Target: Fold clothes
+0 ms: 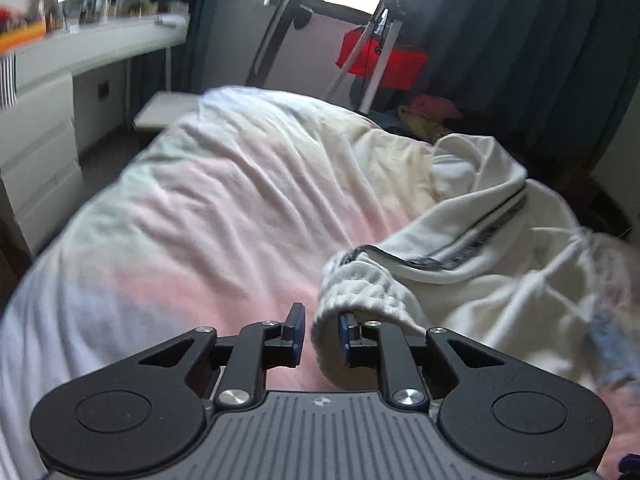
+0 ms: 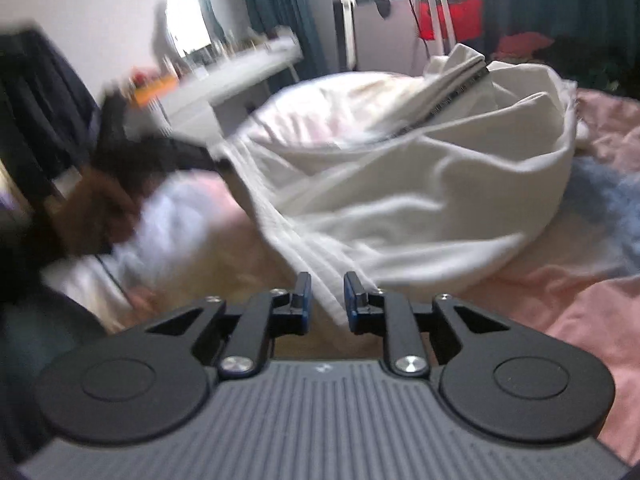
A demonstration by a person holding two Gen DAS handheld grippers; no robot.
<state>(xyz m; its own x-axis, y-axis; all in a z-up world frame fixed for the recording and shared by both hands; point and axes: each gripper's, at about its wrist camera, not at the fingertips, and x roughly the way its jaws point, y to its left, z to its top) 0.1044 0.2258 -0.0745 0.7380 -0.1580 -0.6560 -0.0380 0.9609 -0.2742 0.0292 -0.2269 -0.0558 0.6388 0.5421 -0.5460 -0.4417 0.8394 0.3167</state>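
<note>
On the bed, your two grippers flank a crumpled white garment.

Your left gripper point(image 1: 321, 330) has its jaws apart, the ribbed hem of the white garment point(image 1: 472, 240) lying between and against the right pad. Your right gripper point(image 2: 327, 298) is likewise parted, with a ribbed edge of the garment running between its pads. The garment heaps toward 1 o'clock on the pink bedspread point(image 1: 192, 208). A white desk point(image 1: 100, 46) stands at 10 o'clock, dark curtains point(image 1: 520, 32) at 1 o'clock.
</note>
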